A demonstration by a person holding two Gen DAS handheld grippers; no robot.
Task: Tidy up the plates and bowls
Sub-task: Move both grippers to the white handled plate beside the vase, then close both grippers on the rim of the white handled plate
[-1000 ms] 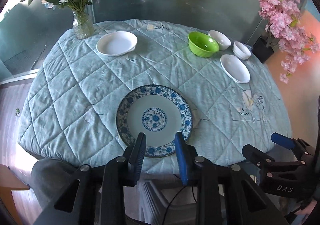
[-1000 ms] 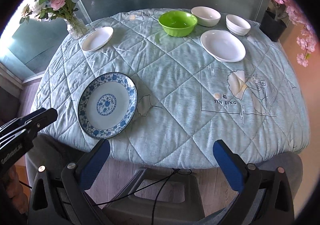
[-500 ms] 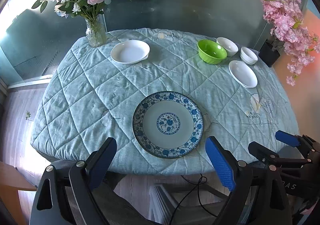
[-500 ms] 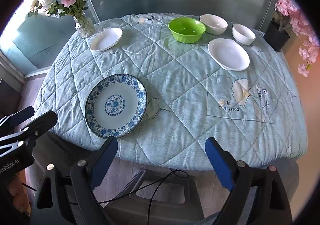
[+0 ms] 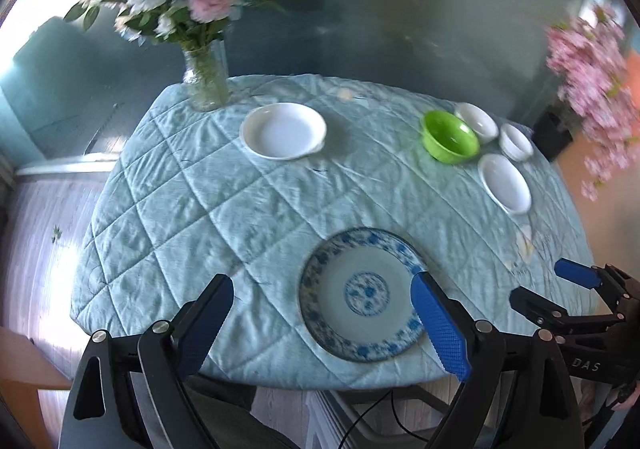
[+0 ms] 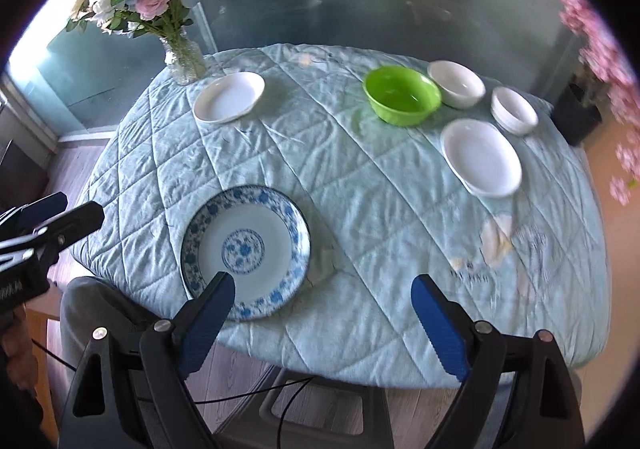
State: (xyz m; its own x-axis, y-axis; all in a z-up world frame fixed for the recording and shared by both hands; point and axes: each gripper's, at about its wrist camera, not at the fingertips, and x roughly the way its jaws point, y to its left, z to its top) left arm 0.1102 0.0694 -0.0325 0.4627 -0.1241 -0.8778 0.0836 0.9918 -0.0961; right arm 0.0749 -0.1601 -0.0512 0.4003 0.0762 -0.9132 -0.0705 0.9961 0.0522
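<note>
Near table edge: the blue-patterned plate [image 5: 362, 294] lies flat on the quilted cloth [image 5: 224, 201], close to the person's side.
Left gripper [image 5: 322, 323]: jaws spread wide, grasping nothing; its right finger overlaps the plate's right rim in the left wrist view, and whether it touches cannot be told.
Right gripper [image 6: 322, 323]: jaws likewise spread, empty; its left finger crosses the plate's near rim in its own view.
Far left of table: a white plate [image 5: 283, 131] just beside the glass vase of flowers [image 5: 206, 83].
Far right of table: green bowl [image 6: 402, 94], a white bowl [image 6: 456, 83] just behind it, a small white bowl [image 6: 514, 110] and an oval white dish [image 6: 481, 156], grouped close together.
Left wrist view only: the right gripper's fingers at the right edge, and a dark pot of pink blossoms [image 5: 592, 89] beyond the table.
Right wrist view only: the left gripper's tips at the left edge, and printed motifs on the cloth at right.
Sharpness: left wrist view blurred; right wrist view clearer.
</note>
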